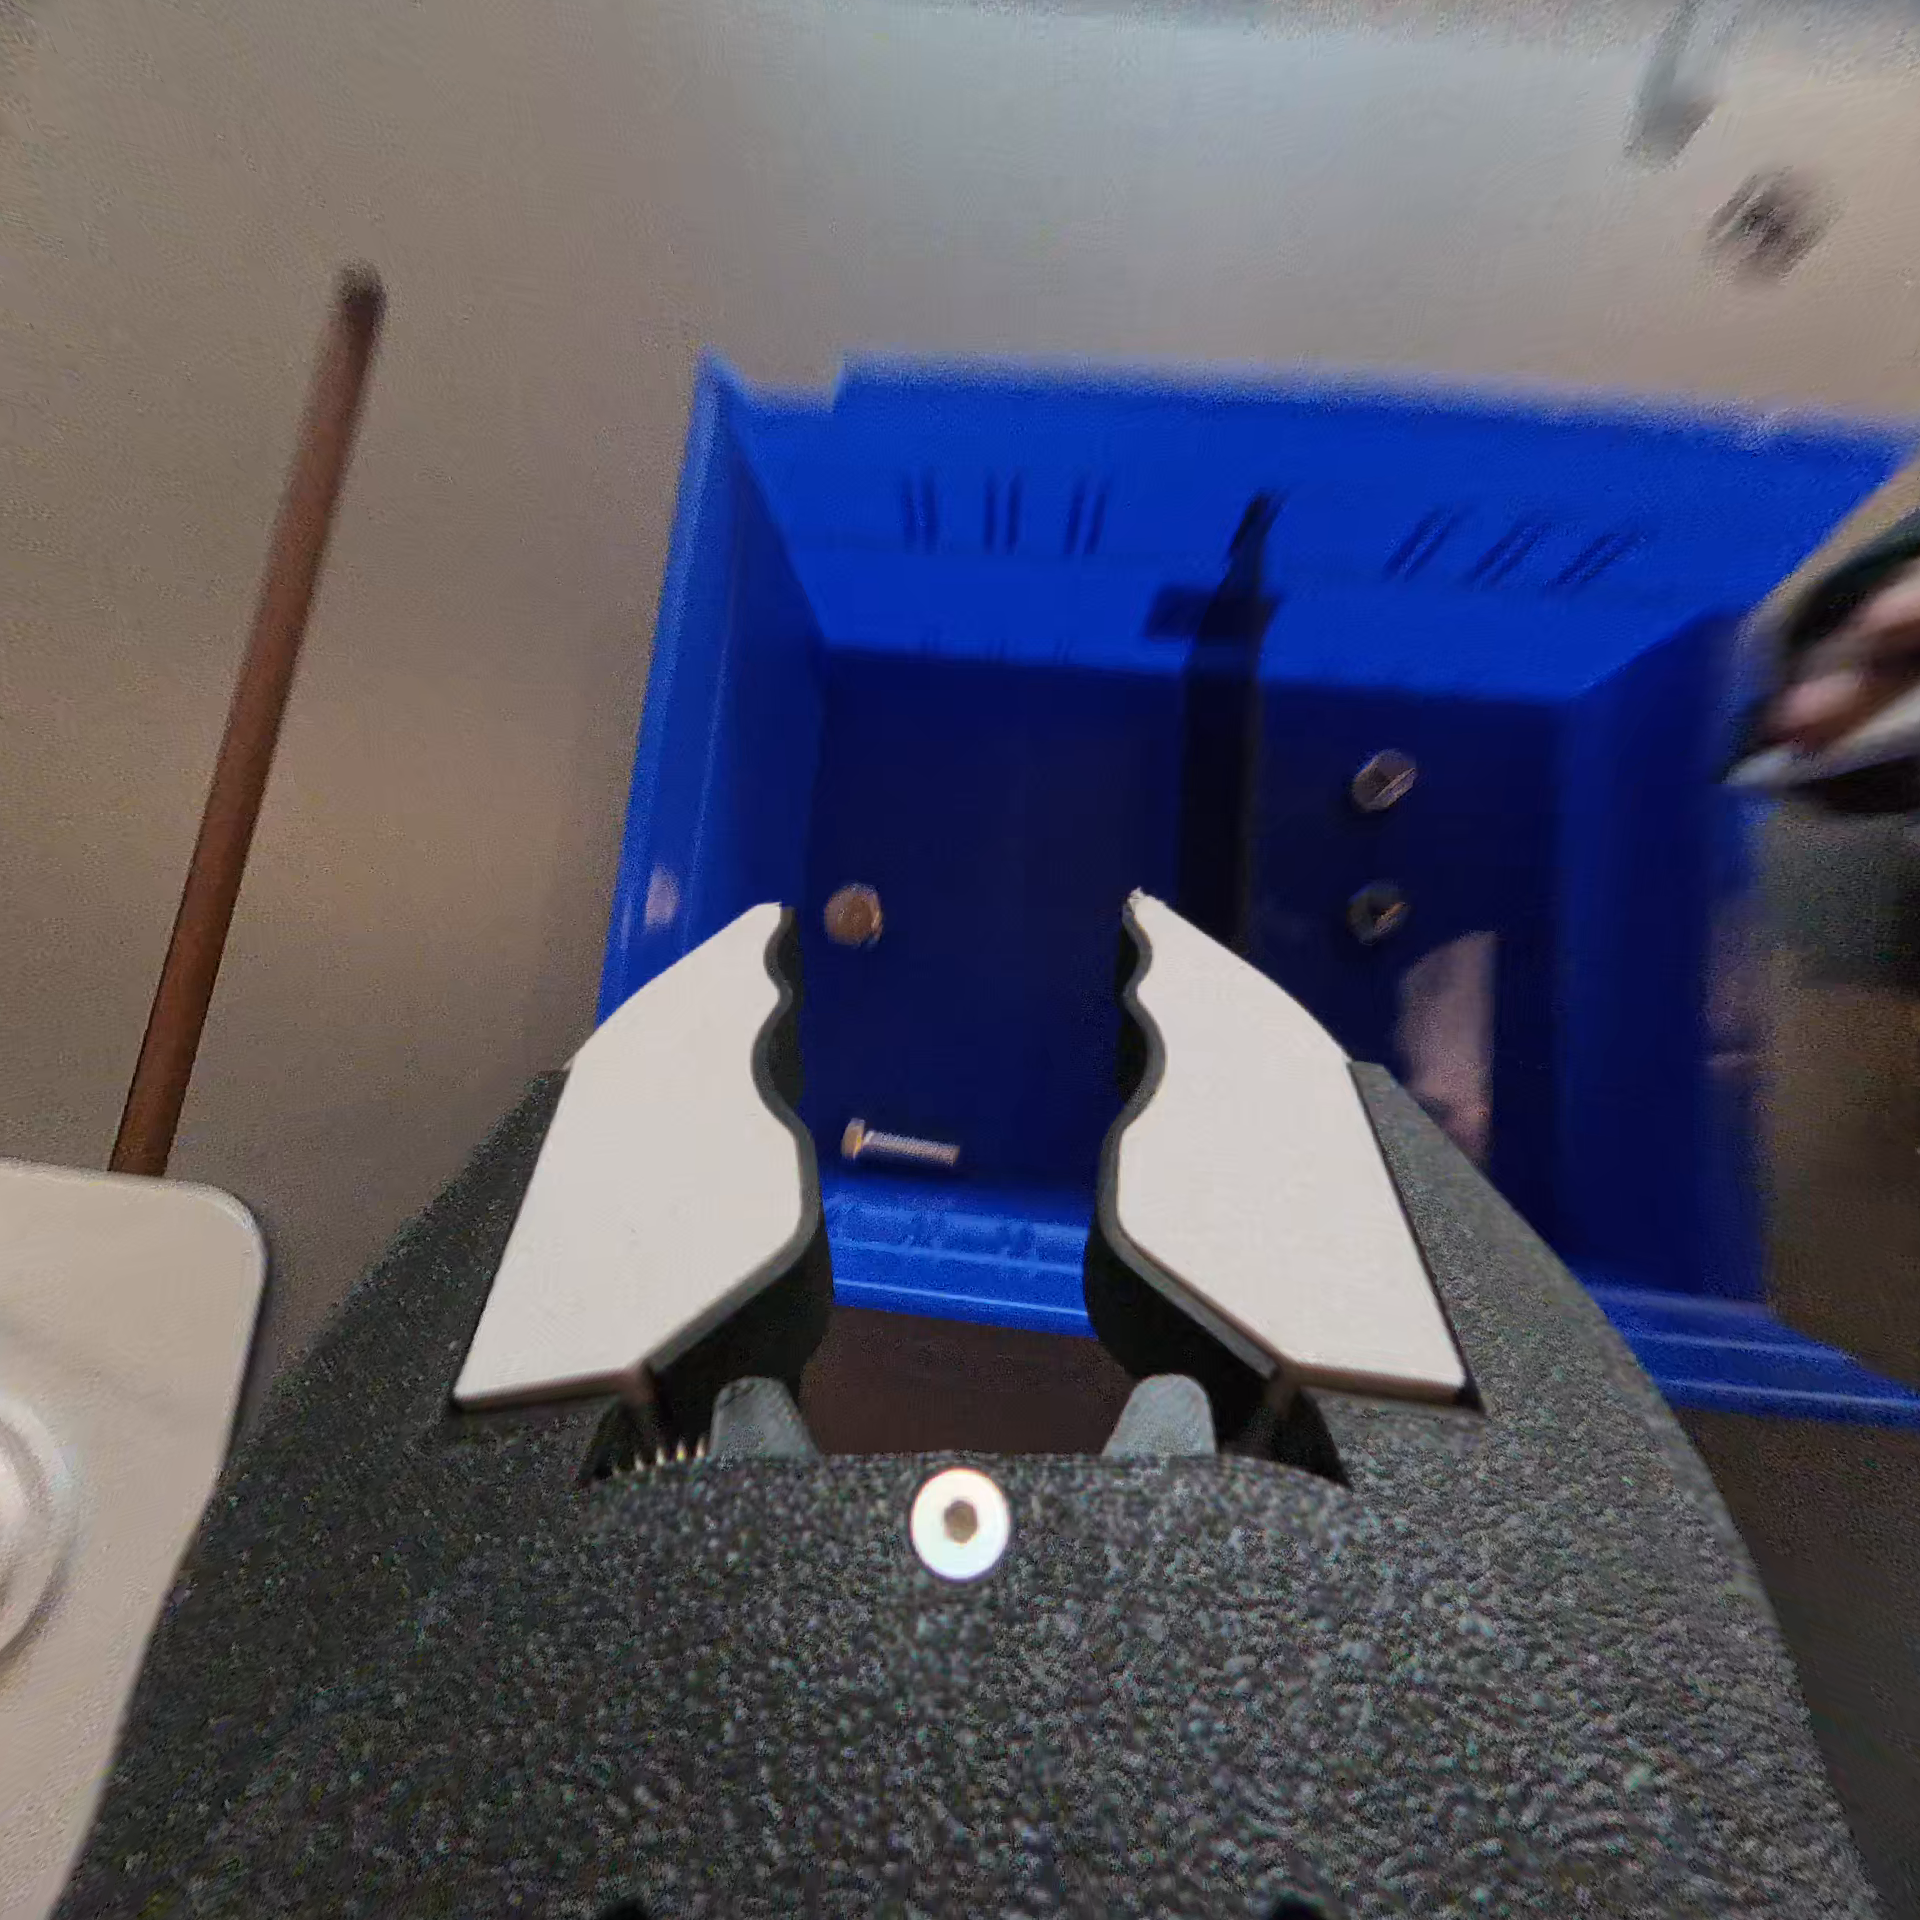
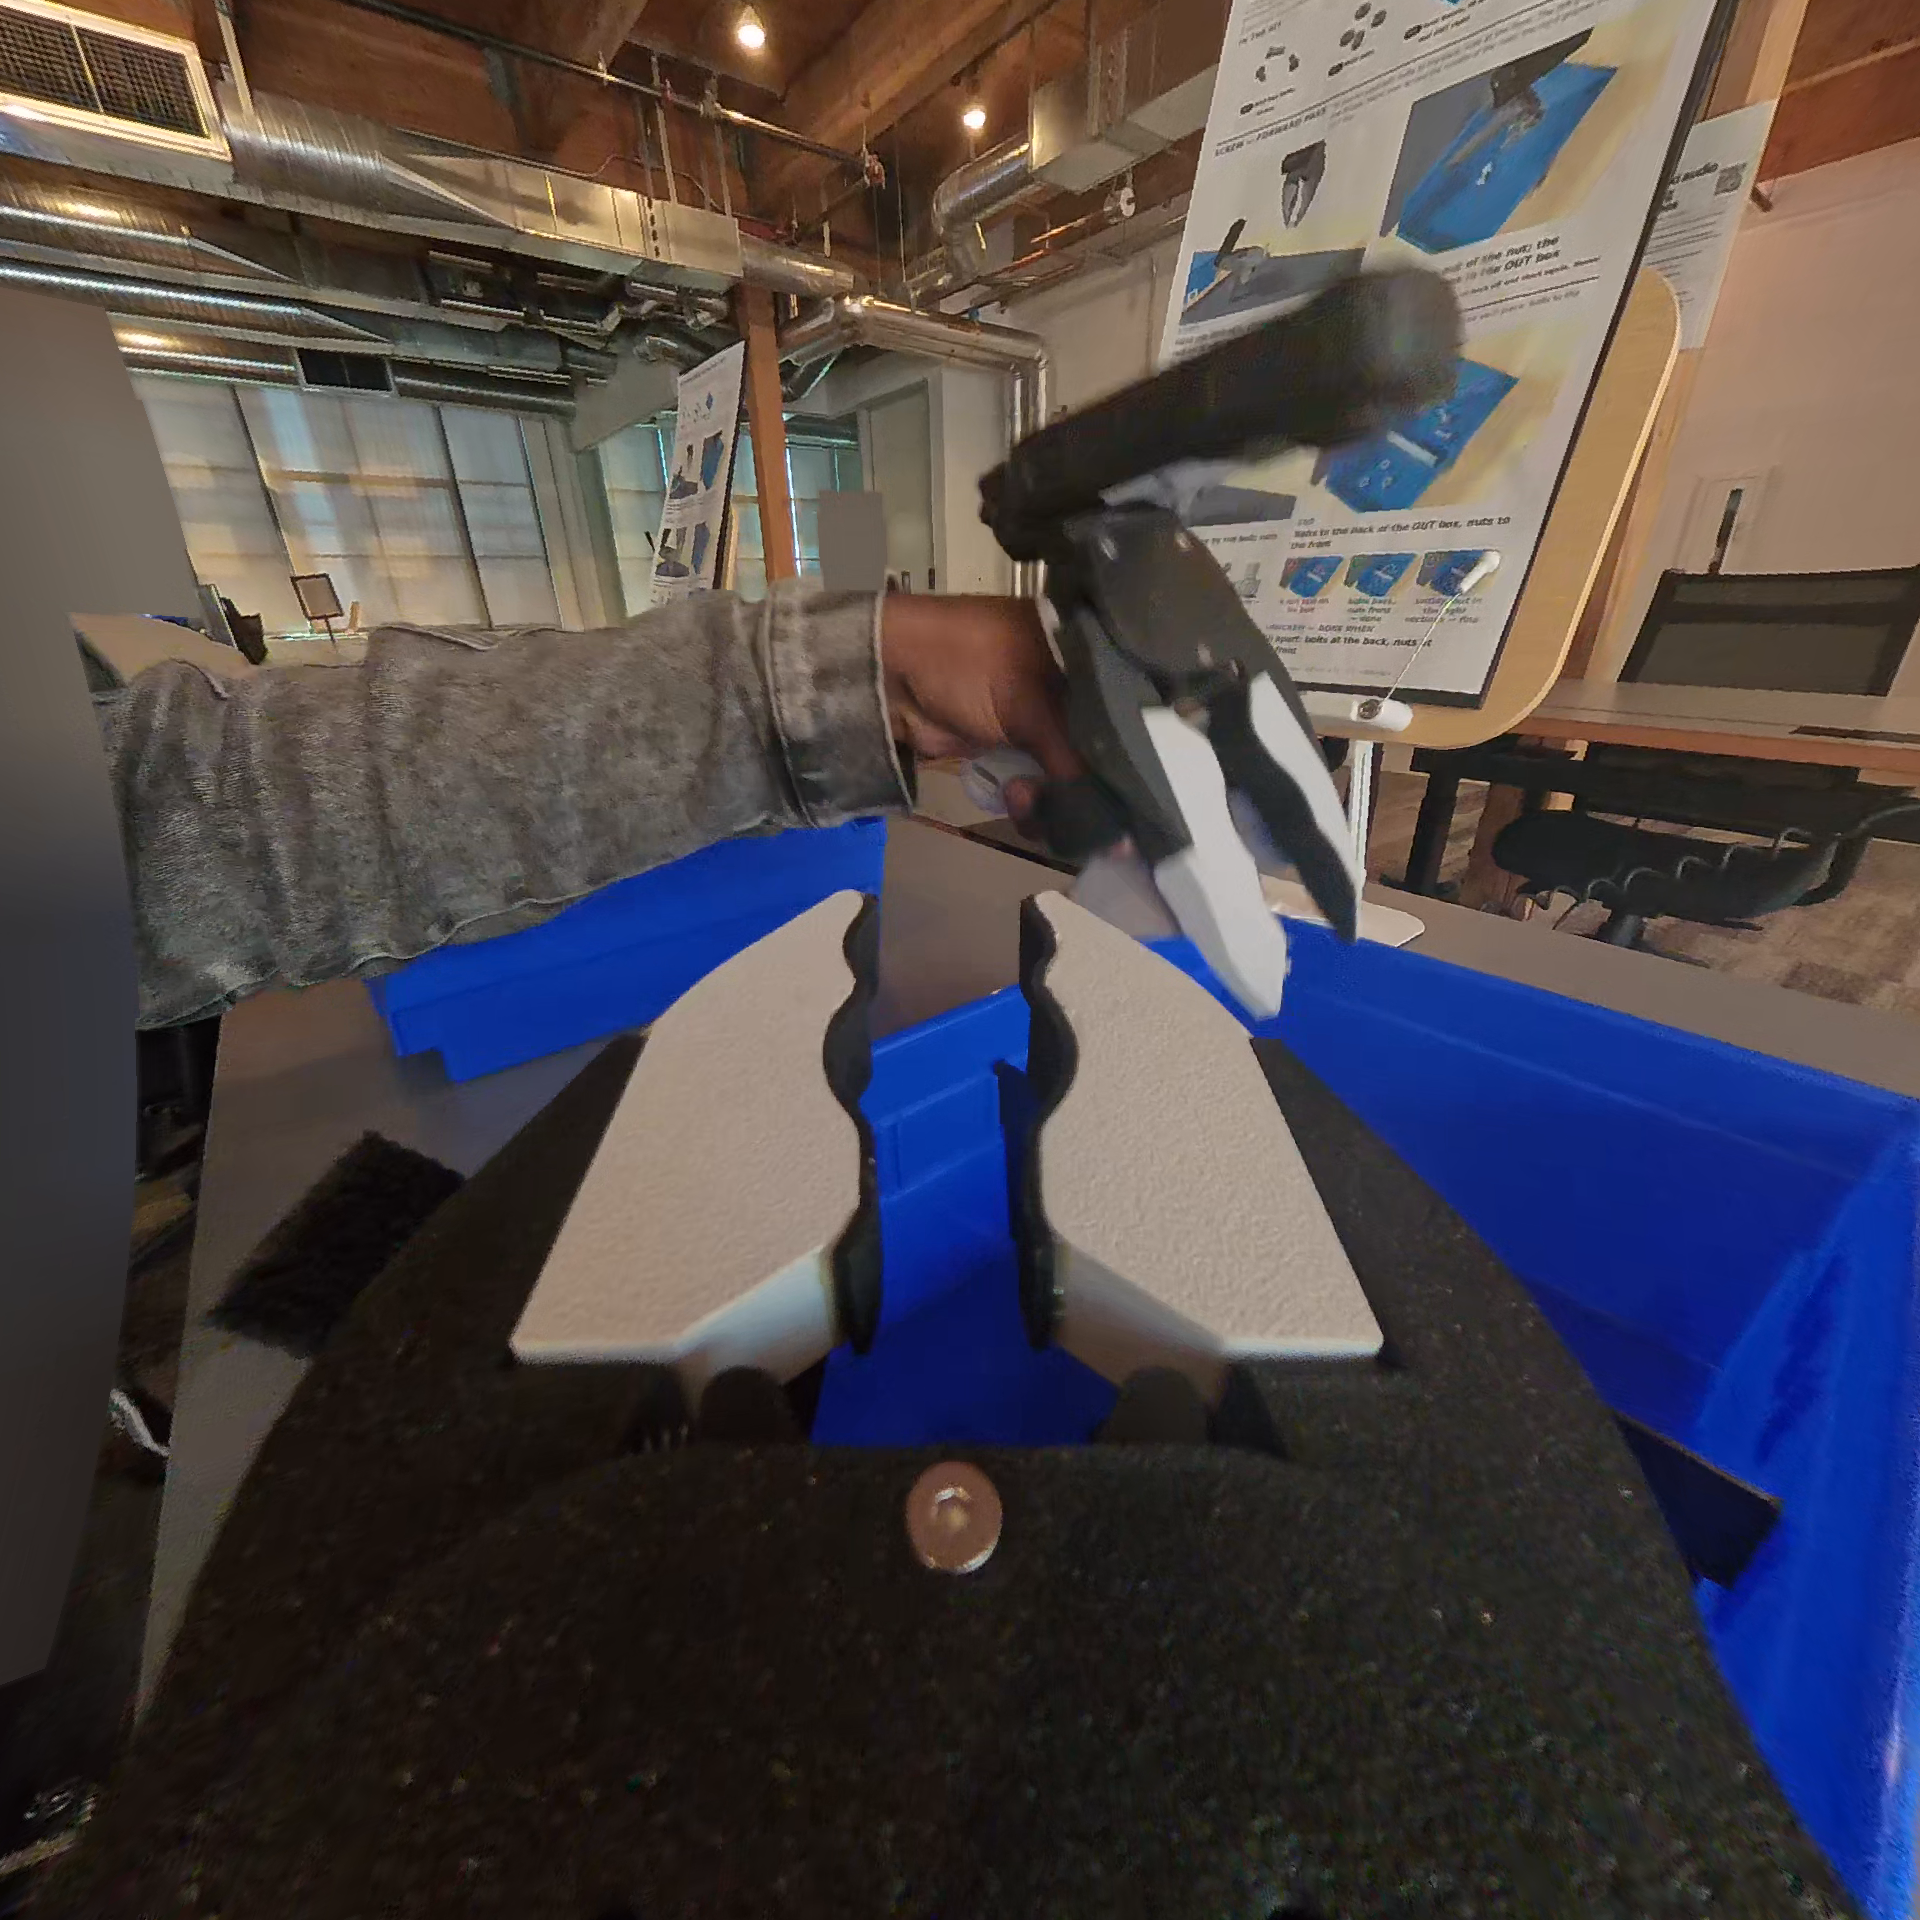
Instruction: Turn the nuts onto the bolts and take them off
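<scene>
In the left wrist view I look down into a blue bin [image 1: 1039, 499] split by a dark divider [image 1: 1221, 748]. Left of the divider one bolt [image 1: 899, 1146] lies flat and another bolt [image 1: 854, 914] shows its head end. Right of it lie two nuts [image 1: 1384, 779] [image 1: 1378, 912]. My left gripper [image 1: 961, 914] is open and empty above the bolt side. It also shows in the right wrist view [image 2: 1304, 961], held by a hand in a grey sleeve over the bin [image 2: 1507, 1122]. My right gripper [image 2: 948, 909] is open and empty at the bin's near rim, blurred at the left wrist view's right edge [image 1: 1829, 727].
A second blue bin [image 2: 623, 966] lies behind on the grey table. A brown rod [image 1: 249, 727] on a white base [image 1: 104, 1403] stands left of the bin. A poster board [image 2: 1455, 312] stands behind, and a black patch [image 2: 332, 1236] lies on the table. From my left tips it is roughly 9 centimetres to the bolt [image 1: 854, 914]; from my right, 20 centimetres.
</scene>
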`<state>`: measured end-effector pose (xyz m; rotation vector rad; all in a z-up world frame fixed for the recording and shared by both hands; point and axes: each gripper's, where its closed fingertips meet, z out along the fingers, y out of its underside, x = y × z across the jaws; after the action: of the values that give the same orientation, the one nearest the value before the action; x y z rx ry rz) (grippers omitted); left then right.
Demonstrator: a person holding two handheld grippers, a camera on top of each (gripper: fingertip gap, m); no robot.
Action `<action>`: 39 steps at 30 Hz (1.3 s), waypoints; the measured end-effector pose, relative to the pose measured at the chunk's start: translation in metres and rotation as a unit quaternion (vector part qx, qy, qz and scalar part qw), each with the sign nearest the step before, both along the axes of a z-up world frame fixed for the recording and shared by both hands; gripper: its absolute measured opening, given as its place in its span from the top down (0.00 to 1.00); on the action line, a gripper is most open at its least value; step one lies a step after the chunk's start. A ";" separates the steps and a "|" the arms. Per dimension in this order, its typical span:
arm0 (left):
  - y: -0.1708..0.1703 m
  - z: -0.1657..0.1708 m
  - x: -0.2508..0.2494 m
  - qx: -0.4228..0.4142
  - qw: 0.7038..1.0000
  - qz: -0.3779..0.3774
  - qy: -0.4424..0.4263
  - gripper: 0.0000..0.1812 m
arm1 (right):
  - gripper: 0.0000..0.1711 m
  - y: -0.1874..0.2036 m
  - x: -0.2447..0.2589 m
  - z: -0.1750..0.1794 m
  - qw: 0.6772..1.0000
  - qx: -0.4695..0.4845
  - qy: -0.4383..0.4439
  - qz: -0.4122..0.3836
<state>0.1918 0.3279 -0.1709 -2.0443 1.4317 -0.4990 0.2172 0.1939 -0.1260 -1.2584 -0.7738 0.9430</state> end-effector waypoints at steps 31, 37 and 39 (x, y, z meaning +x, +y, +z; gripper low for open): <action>-0.129 -0.070 -0.410 -0.052 0.906 0.403 0.116 0.77 | 0.62 -0.008 -0.037 0.016 0.997 0.015 -0.076 0.001; -0.134 -0.099 -0.415 -0.026 0.886 0.448 0.121 0.80 | 0.65 -0.014 -0.029 0.025 0.998 0.031 -0.054 0.002; -0.135 -0.110 -0.415 -0.028 0.884 0.451 0.124 0.80 | 0.66 -0.015 -0.028 0.028 0.998 0.036 -0.044 0.005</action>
<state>-0.2230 0.1927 -0.2809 -2.5847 0.4355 0.1276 0.1896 0.1792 -0.0977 -1.2398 -0.8760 0.8652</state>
